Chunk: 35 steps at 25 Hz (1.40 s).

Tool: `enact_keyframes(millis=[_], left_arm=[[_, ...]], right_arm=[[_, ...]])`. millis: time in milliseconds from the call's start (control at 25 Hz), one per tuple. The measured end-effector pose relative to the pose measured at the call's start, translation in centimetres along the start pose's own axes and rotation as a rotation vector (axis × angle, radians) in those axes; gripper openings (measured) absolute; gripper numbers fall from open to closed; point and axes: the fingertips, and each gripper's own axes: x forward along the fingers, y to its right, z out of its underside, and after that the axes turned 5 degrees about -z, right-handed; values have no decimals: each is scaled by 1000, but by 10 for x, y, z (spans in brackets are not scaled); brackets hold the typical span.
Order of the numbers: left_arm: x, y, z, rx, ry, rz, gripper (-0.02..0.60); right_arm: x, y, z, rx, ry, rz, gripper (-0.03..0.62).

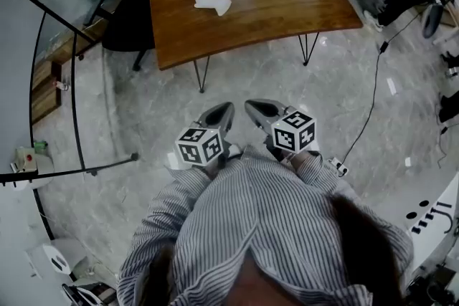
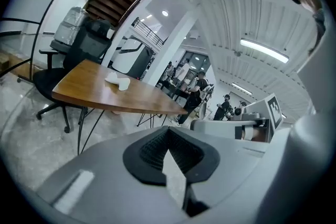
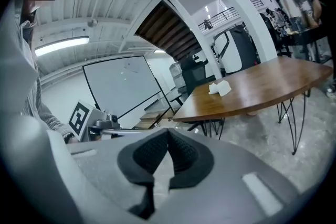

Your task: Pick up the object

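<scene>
White object [image 1: 213,1] lying on the desk [image 1: 280,29], well ahead of me.
It is stretching roughly 10 to 4 o'clock and sitting near 12 o'clock from my left fingers [image 1: 221,115] and right fingers [image 1: 259,111]; both are pressing shut, gripping nothing, the left looking slightly nearer.

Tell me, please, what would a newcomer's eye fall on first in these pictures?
First, the small white object lying alone on the curved wooden table, across the pale floor from the person. Next, the left gripper and right gripper, both shut and empty, held side by side just in front of the person's striped shirt.
</scene>
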Motion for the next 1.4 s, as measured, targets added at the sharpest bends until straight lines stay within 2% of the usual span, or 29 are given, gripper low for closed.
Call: enact_keyframes(millis=[200, 400, 560, 840, 1040, 1200, 1400], left_arm=[[2, 0, 0, -3, -2, -4, 2], [8, -2, -2, -14, 2, -14, 2], [19, 2, -5, -21, 2, -14, 2], [40, 13, 7, -22, -20, 2, 2], [51, 10, 11, -42, -41, 12, 2], [71, 0, -5, -54, -12, 91, 2], [110, -39, -48, -9, 26, 75, 2]], right_arm=[[0, 1, -1, 11, 5, -13, 2], [-7, 18, -16, 72, 94, 6, 2], [-16, 29, -26, 91, 127, 0, 2], [-32, 54, -21, 114, 141, 38, 2], [-24, 63, -16, 122, 111, 43, 2], [-4, 81, -24, 107, 93, 53, 2], [27, 127, -64, 80, 134, 103, 2]])
